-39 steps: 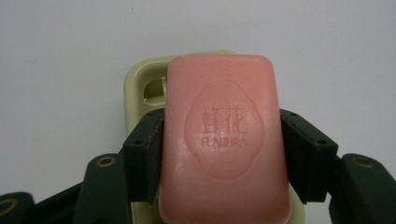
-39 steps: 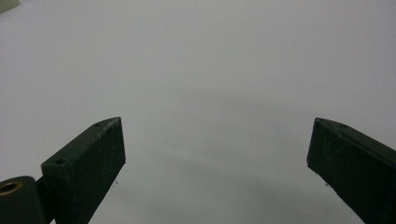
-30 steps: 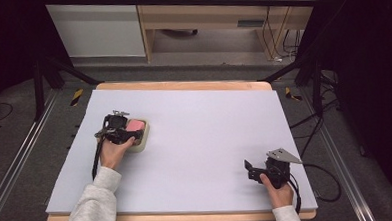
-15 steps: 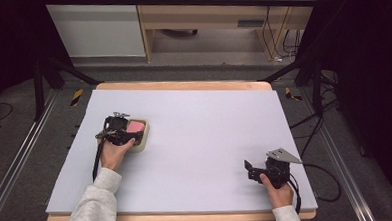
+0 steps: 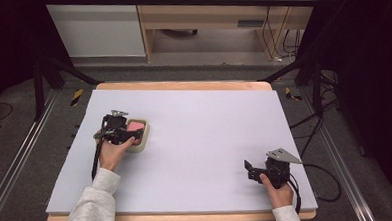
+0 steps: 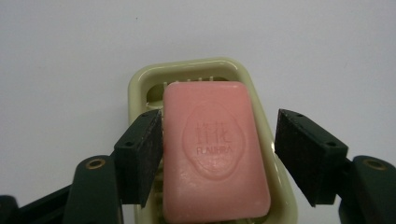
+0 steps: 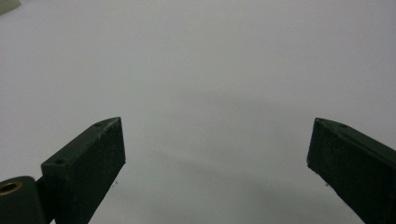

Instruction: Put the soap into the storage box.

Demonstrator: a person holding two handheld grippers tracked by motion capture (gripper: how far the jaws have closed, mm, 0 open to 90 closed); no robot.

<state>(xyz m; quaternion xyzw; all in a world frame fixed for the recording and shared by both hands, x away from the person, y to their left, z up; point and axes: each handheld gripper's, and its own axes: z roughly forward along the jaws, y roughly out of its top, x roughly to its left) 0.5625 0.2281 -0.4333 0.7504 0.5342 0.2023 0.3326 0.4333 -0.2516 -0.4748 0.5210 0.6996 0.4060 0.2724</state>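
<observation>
Left gripper (image 6: 218, 140) jaws just opening; right gripper (image 7: 216, 154) jaws wide apart.

1. This looks like a lab or recording studio set up for filming handling work, not a home.
2. At the centre of the high view stands a wooden table (image 5: 183, 86) covered with a plain pale sheet (image 5: 205, 140), a bare staged surface.
3. Black curtains (image 5: 367, 58) close off the left and right edges of the frame.
4. Dark stand legs (image 5: 52, 71) rise at the upper left and upper right, crossed by a black bar (image 5: 179, 0) along the top.
5. Loose cables (image 5: 281, 41) hang at the upper right, near a wooden shelf unit (image 5: 205, 20).
6. Metal floor rails (image 5: 16, 163) run along both sides of the table on grey carpet.
</observation>
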